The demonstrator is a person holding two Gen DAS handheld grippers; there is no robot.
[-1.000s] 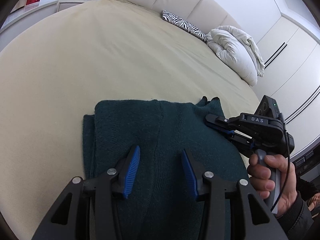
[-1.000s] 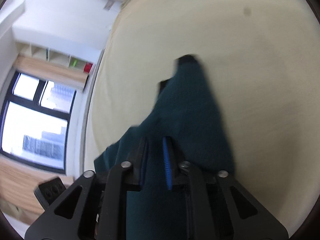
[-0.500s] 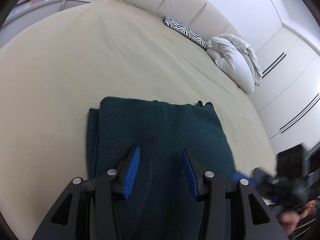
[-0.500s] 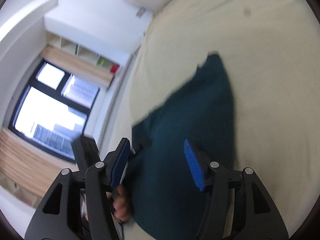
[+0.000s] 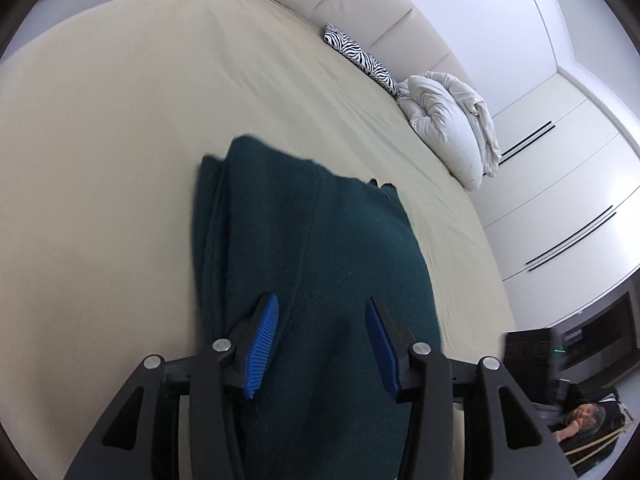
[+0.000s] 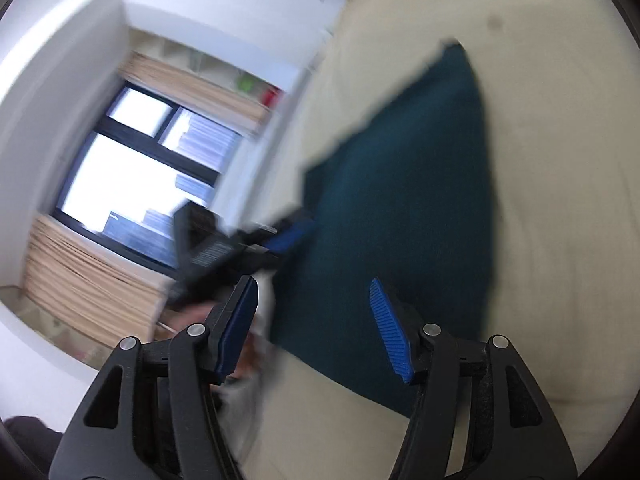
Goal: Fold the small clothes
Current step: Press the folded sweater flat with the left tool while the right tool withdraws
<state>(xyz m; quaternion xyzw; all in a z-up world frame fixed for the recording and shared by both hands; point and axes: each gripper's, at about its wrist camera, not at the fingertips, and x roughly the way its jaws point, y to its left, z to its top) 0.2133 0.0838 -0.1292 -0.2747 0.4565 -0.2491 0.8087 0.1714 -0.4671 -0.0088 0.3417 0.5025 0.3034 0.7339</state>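
Note:
A dark green knitted garment [image 5: 320, 260] lies folded on the beige bed [image 5: 120, 160], with stacked layers showing along its left side. My left gripper [image 5: 320, 304] hovers open over its near half, and the blue pads [image 5: 262, 340] stand apart with cloth beneath them and no grip. In the right wrist view the same garment [image 6: 420, 200] stretches away from my right gripper [image 6: 312, 284], which is open with nothing between its fingers. Blurred at the garment's left edge there is the left gripper [image 6: 280, 236]. A dark blurred block [image 5: 528, 344] at the bed's right edge is probably the right gripper's body.
A zebra-print pillow [image 5: 360, 58] and a bunched white duvet [image 5: 448, 128] lie at the headboard end. White wardrobe doors [image 5: 560, 200] stand to the right. A window [image 6: 140, 168] fills the wall beyond the bed's other side. A person [image 5: 580, 420] shows at the lower right.
My right gripper, shut on the garment's edge a second ago, has let go, opened and drawn back to the side. The left gripper shifted across the garment, still open. The garment lies flat.

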